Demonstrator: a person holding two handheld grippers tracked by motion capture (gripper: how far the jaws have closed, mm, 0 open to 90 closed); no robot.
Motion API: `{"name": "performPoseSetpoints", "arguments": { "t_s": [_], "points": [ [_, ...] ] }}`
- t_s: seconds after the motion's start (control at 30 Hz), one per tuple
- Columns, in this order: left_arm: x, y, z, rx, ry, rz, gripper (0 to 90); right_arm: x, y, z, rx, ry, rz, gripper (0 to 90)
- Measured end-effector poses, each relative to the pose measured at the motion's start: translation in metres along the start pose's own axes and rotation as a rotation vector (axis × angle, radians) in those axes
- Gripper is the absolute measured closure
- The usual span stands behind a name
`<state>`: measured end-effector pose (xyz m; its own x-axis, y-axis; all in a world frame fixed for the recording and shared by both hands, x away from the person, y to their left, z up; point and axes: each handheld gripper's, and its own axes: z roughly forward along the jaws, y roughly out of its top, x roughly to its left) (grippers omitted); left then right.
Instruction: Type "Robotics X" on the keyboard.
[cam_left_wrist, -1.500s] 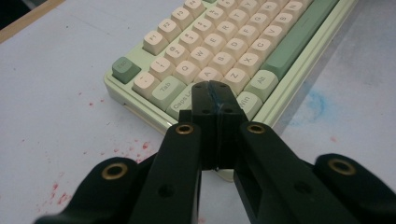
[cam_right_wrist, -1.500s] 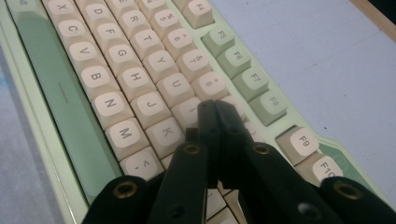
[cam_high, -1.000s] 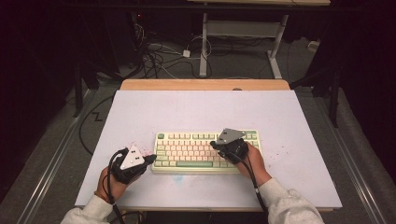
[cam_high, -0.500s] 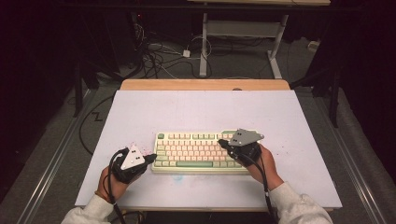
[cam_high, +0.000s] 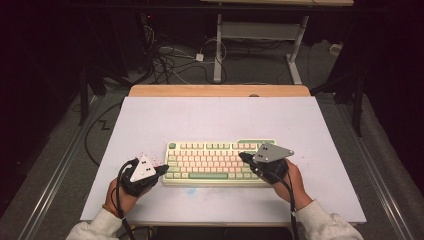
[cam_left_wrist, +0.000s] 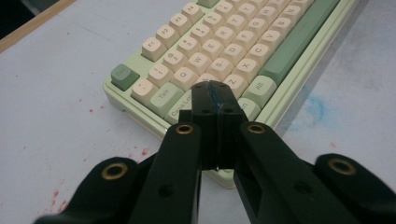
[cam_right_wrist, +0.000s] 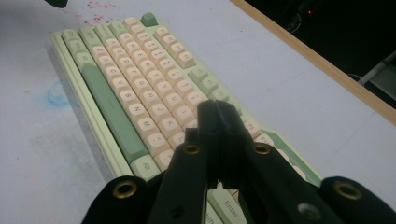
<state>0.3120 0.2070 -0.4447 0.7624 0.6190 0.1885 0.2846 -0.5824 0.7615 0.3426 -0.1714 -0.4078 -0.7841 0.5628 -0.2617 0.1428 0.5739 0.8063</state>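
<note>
A pale green keyboard (cam_high: 215, 162) with cream and green keys lies at the table's near middle. My left gripper (cam_high: 164, 169) rests at its left end, jaws shut and empty; in the left gripper view its tips (cam_left_wrist: 215, 93) hover over the keys near the left edge of the keyboard (cam_left_wrist: 243, 51). My right gripper (cam_high: 243, 157) is over the keyboard's right part, pointing left, jaws shut with nothing between them. In the right gripper view its tips (cam_right_wrist: 217, 112) sit above the right-hand keys of the keyboard (cam_right_wrist: 126, 88).
The white table top (cam_high: 215, 117) has small red specks (cam_left_wrist: 95, 109) near the keyboard's left end and a faint blue smudge (cam_right_wrist: 56, 98) in front of it. A wooden strip (cam_high: 220, 90) borders the far edge. Cables (cam_high: 170, 60) lie on the floor beyond.
My right gripper has shifted rightward and a little up over the keyboard's right end. The left gripper has stayed in place.
</note>
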Motion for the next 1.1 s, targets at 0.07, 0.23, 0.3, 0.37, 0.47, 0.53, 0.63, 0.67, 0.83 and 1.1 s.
{"name": "performPoseSetpoints", "arguments": {
  "t_s": [0.07, 0.23, 0.3, 0.37, 0.47, 0.53, 0.63, 0.67, 0.83, 1.1],
  "points": [
    [-0.001, 0.000, 0.000, 0.000, -0.001, 0.000, 87.7, -0.001, -0.002, -0.004, -0.005, 0.000, 0.005, 90.0],
    [-0.002, 0.002, 0.001, -0.003, -0.004, 0.005, 87.6, -0.001, -0.005, -0.008, -0.005, -0.005, 0.006, 90.0],
    [-0.002, 0.002, 0.001, -0.005, -0.005, 0.007, 87.7, -0.001, -0.007, -0.011, -0.006, -0.007, 0.006, 90.0],
    [-0.003, 0.002, 0.001, -0.001, -0.002, 0.013, 87.7, -0.002, -0.009, -0.014, -0.008, -0.009, 0.009, 90.0],
    [-0.003, 0.002, 0.002, 0.005, -0.002, 0.013, 87.7, -0.003, -0.014, -0.020, -0.006, -0.012, 0.016, 90.0],
    [-0.002, 0.002, 0.001, 0.000, -0.001, 0.010, 87.6, -0.003, -0.015, -0.021, -0.006, -0.015, 0.014, 90.0],
    [-0.003, 0.003, 0.000, -0.003, 0.002, 0.011, 87.6, -0.003, -0.018, -0.026, -0.009, -0.020, 0.013, 90.0],
    [-0.003, 0.003, 0.000, -0.002, 0.003, 0.012, 87.7, -0.004, -0.019, -0.028, -0.012, -0.021, 0.016, 90.0],
    [-0.003, 0.003, -0.001, -0.006, 0.006, 0.011, 87.7, -0.005, -0.025, -0.034, -0.013, -0.029, 0.015, 90.0],
    [-0.006, 0.007, -0.003, -0.024, 0.014, 0.034, 87.7, -0.011, -0.035, -0.045, -0.018, -0.054, 0.026, 90.0]
  ]
}}
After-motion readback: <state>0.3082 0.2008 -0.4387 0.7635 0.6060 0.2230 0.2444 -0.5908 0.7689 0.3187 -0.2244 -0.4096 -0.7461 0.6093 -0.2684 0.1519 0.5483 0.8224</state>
